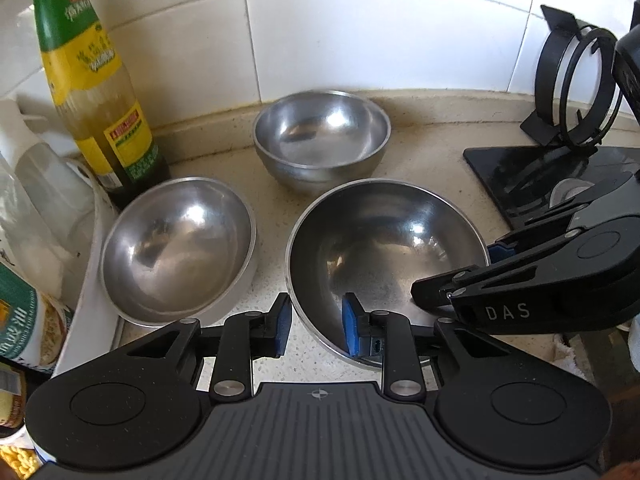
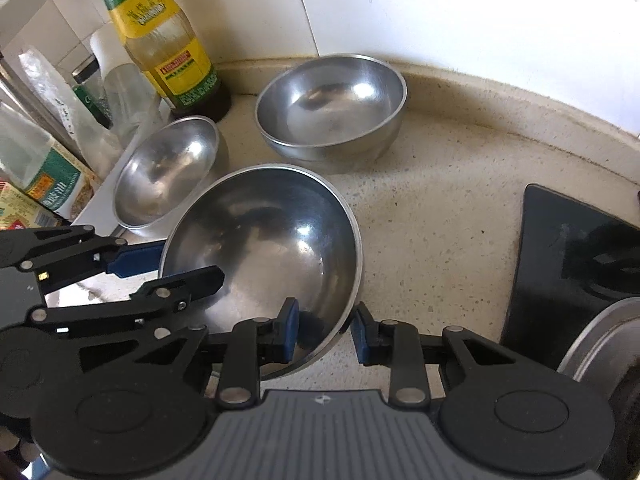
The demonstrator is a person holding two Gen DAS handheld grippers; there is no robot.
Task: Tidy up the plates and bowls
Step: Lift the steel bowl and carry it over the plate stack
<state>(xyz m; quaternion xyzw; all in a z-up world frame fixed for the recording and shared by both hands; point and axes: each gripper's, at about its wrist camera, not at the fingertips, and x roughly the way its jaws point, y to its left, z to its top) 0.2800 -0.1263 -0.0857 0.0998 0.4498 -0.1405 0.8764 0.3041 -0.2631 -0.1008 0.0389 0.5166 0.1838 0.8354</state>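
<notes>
Three steel bowls sit on a beige speckled counter. The near large bowl (image 1: 384, 256) (image 2: 264, 256) lies between both grippers. My left gripper (image 1: 316, 326) is open and straddles its near-left rim, one blue pad inside and one outside. My right gripper (image 2: 326, 330) is open and straddles its near-right rim the same way. A second bowl (image 1: 176, 248) (image 2: 166, 176) leans tilted on the left. A third bowl (image 1: 322, 136) (image 2: 332, 108) stands upright by the wall.
A tall oil bottle (image 1: 92, 88) (image 2: 164, 40) stands at the back left beside jars and packets (image 1: 24, 304). A black plate rack (image 1: 572, 96) on a black base (image 2: 568, 264) stands on the right. A steel sink rim (image 2: 600, 344) is at the near right. White tiled wall behind.
</notes>
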